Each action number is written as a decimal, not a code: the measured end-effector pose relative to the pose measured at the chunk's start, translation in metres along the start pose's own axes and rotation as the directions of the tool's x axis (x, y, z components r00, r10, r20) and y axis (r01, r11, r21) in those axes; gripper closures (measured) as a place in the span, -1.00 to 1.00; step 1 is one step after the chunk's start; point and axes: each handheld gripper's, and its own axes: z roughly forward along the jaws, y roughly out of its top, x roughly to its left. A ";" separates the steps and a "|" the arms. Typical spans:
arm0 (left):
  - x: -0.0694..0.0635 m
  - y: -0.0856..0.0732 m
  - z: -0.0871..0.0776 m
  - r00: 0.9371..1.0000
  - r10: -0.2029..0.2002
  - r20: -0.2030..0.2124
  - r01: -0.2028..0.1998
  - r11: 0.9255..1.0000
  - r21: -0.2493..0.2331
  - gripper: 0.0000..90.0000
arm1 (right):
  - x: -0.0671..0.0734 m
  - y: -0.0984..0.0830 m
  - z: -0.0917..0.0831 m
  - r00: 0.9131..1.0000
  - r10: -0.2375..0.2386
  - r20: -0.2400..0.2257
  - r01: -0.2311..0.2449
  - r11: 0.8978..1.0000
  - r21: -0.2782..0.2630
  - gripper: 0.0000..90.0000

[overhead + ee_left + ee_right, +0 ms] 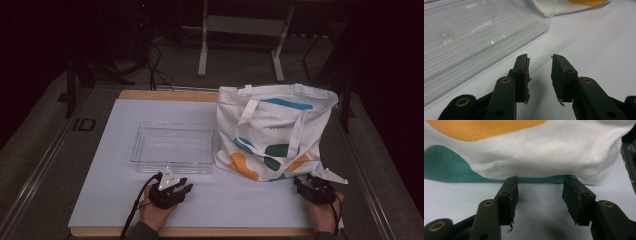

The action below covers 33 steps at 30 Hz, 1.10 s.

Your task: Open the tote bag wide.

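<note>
- My left gripper [176,190] rests near the surface's [100,200] front edge, jaws apart, gripping nothing, just before the clear tray [172,146].
- My right gripper [314,186], jaws apart and empty, sits at the tote bag's [275,132] front corner, toward the surface's right edge.

White canvas tote bag [272,131] with teal, orange and dark green shapes, lying flat on the white desk [100,190] at the right, mouth toward the far edge, both handles flopped across its face. Clear plastic tray [172,146], ribbed bottom, empty, upright, just left of the bag and touching its edge. Bag's bottom hem just ahead of the right tool [316,186]; tray's near wall close ahead of the left tool [176,188].
</note>
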 end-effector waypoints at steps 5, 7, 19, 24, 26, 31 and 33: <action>-0.002 -0.001 0.000 1.000 0.013 -0.024 -0.013 1.000 -0.003 0.45 | 0.000 -0.001 -0.004 1.000 0.017 -0.014 -0.017 1.000 -0.011 0.17; -0.003 -0.001 0.001 1.000 0.018 -0.022 -0.018 1.000 -0.003 0.45 | -0.001 -0.002 -0.006 0.999 0.029 -0.025 -0.029 0.999 -0.013 0.21; -0.002 0.000 0.002 1.000 0.014 -0.008 -0.014 1.000 0.008 0.43 | 0.013 0.004 -0.020 0.998 -0.031 -0.063 0.029 0.999 -0.028 0.42; -0.004 0.001 -0.001 0.998 0.004 0.057 -0.002 0.999 -0.036 0.43 | 0.017 0.009 -0.027 0.996 -0.035 -0.087 0.030 0.998 -0.058 0.42; -0.006 0.003 -0.004 0.996 0.018 0.082 -0.014 0.999 -0.051 0.43 | 0.018 0.012 -0.029 0.994 -0.039 -0.098 0.032 0.997 -0.065 0.40; -0.008 0.009 -0.012 0.993 0.028 0.114 -0.020 0.997 -0.071 0.43 | 0.020 0.017 -0.033 0.994 -0.035 -0.102 0.027 0.997 -0.078 0.27; -0.008 0.010 -0.013 0.993 0.031 0.111 -0.024 0.997 -0.068 0.44 | 0.020 0.020 -0.034 0.994 -0.032 -0.107 0.024 0.997 -0.074 0.19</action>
